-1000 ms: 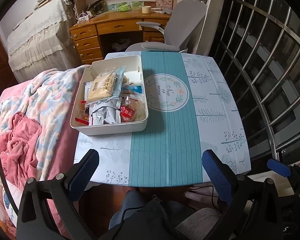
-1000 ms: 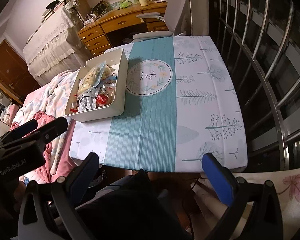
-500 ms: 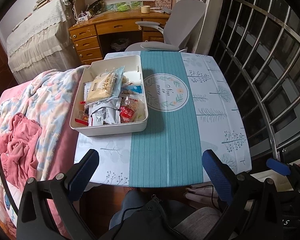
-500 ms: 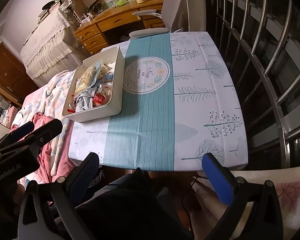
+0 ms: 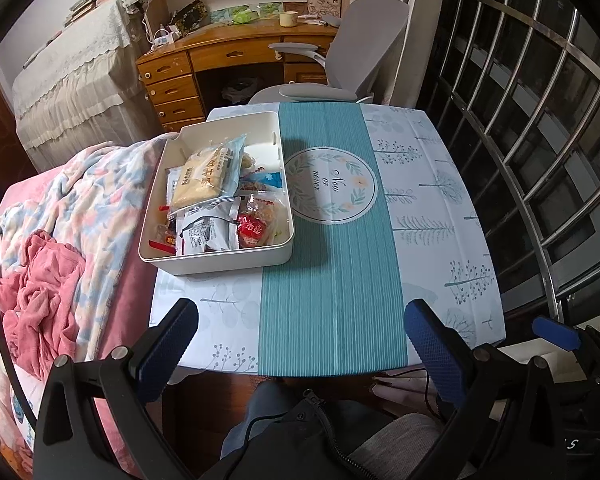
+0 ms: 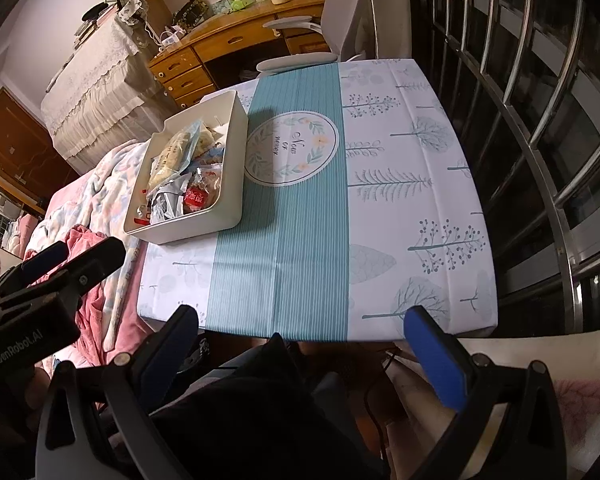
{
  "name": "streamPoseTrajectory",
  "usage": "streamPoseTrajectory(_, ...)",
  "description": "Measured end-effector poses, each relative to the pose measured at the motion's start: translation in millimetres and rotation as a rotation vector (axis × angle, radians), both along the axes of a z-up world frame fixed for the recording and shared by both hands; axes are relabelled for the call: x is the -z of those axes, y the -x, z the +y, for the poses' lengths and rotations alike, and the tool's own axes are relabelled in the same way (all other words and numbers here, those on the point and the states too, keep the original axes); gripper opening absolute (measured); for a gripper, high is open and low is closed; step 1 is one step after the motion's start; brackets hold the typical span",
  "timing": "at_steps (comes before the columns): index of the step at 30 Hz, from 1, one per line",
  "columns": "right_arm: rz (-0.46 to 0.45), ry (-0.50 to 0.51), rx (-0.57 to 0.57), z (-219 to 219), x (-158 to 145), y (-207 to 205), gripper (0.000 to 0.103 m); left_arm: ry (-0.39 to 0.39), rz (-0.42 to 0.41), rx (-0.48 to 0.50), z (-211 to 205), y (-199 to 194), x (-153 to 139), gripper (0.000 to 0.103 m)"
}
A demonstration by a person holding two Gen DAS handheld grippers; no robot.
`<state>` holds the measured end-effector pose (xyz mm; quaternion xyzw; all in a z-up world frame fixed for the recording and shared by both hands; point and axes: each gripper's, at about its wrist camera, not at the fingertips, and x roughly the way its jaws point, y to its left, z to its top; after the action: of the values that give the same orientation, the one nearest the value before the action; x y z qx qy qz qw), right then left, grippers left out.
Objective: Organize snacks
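Jaws of both grippers stood wide apart and held nothing. The left gripper (image 5: 300, 344) hung over the near edge of the bench (image 5: 440, 216), above the person's lap; the right gripper (image 6: 300, 344) was held likewise, a little to its right, with the left tool visible at the lower left of its view.

All the snacks (image 5: 216, 208) lay inside a white tray (image 5: 220, 260) at the left side of the bench, touching the green centre stripe of the tablecloth (image 5: 332, 280) and just beside the bed (image 5: 80, 200). None lay loose on the cloth, so the sorting appeared close to finished or not yet begun; which could not be told.

The packets were heaped and overlapping: a long pale biscuit pack (image 5: 204, 174) in clear film on top, silver-white sachets (image 5: 204, 234) below it, and a red-labelled packet (image 5: 254, 228) at the near right corner.

For a sound grasp, the left gripper would best descend on the topmost pack across its short width, closing gently, since thin film is slippery and the contents probably crush easily. Lower packets should be left until uncovered.
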<state>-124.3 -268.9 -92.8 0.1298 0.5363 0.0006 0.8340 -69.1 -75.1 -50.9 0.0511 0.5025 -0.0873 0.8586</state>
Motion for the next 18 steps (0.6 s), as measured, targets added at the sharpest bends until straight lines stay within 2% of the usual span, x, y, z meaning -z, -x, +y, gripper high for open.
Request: streamPoseTrajectory(18, 0.005, -0.002, -0.002, 0.1, 4.6, 2.3, 0.103, -0.009, 0.0, 0.011, -6.7, 1.2, 0.9, 0.102)
